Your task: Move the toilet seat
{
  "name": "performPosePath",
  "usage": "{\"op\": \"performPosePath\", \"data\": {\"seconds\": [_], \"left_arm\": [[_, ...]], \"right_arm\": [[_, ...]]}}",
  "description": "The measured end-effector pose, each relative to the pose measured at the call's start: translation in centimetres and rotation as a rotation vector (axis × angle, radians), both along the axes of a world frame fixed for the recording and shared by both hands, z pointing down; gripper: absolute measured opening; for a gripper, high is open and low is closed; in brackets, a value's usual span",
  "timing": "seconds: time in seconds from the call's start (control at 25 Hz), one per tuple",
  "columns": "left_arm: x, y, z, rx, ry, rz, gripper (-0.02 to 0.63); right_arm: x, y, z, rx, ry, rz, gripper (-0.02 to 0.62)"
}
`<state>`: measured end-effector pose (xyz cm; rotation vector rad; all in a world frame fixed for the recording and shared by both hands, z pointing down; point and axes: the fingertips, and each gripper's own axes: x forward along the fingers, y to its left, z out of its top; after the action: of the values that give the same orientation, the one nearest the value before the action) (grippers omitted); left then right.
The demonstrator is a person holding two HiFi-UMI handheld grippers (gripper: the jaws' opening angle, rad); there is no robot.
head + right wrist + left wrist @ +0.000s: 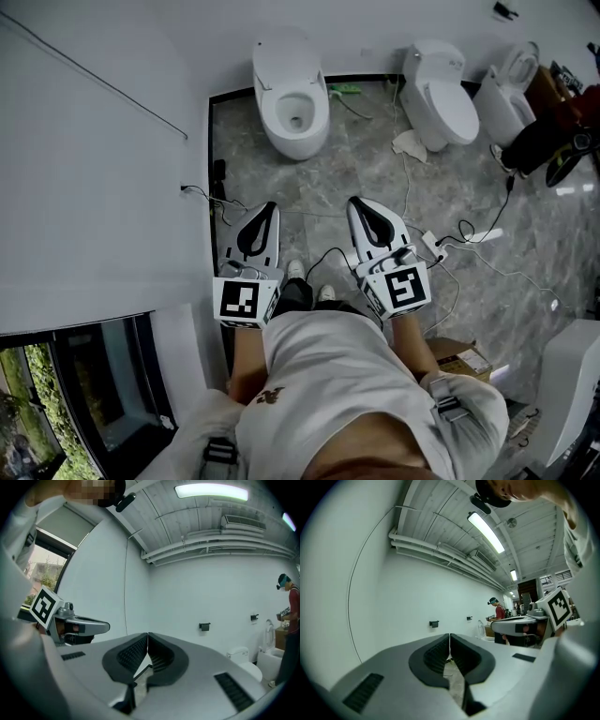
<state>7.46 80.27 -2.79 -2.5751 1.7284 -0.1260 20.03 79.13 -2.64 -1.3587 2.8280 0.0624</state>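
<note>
A white toilet point(292, 97) stands against the far wall on the grey marble floor, its lid raised and its bowl showing. Both grippers are held level in front of me, well short of it and touching nothing. My left gripper point(271, 207) point(449, 636) is shut, its dark pads meeting with nothing between them. My right gripper point(356, 202) point(148, 634) is shut and empty too. In the right gripper view a white toilet point(247, 661) shows low at the right. The two grippers stand side by side over my feet.
A second toilet point(442, 89) with its lid down and a third one point(510, 91) stand further right. Cables and a power strip point(434, 247) lie on the floor, with crumpled paper point(409, 142) and a cardboard box point(459, 357). A white wall point(103, 187) runs along the left. A person point(290, 606) stands far off.
</note>
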Motion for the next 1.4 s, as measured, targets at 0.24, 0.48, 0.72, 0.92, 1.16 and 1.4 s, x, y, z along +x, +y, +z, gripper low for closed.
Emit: {"op": "performPosePath", "data": {"seconds": [0.24, 0.48, 0.72, 0.92, 1.16, 1.4], "left_arm": [[-1.5, -3.3, 0.2, 0.009, 0.002, 0.007, 0.024], [-4.0, -7.6, 0.6, 0.016, 0.01, 0.035, 0.023], [-7.0, -12.0, 0.7, 0.017, 0.025, 0.062, 0.023], [-9.3, -14.6, 0.7, 0.014, 0.029, 0.089, 0.024], [-10.7, -17.0, 0.6, 0.009, 0.044, 0.118, 0.024], [-10.5, -18.9, 0.7, -0.006, 0.057, 0.128, 0.023]], "right_arm": [[-1.6, -3.3, 0.4, -0.01, 0.016, 0.013, 0.021], [-4.4, -7.4, 0.9, -0.017, 0.034, 0.027, 0.021], [-7.4, -11.3, 1.2, -0.026, 0.048, 0.054, 0.021], [-9.7, -13.6, 1.3, -0.03, 0.061, 0.083, 0.021], [-11.3, -15.5, 1.3, -0.041, 0.07, 0.116, 0.021], [-11.2, -17.1, 1.3, -0.057, 0.077, 0.119, 0.021]]}}
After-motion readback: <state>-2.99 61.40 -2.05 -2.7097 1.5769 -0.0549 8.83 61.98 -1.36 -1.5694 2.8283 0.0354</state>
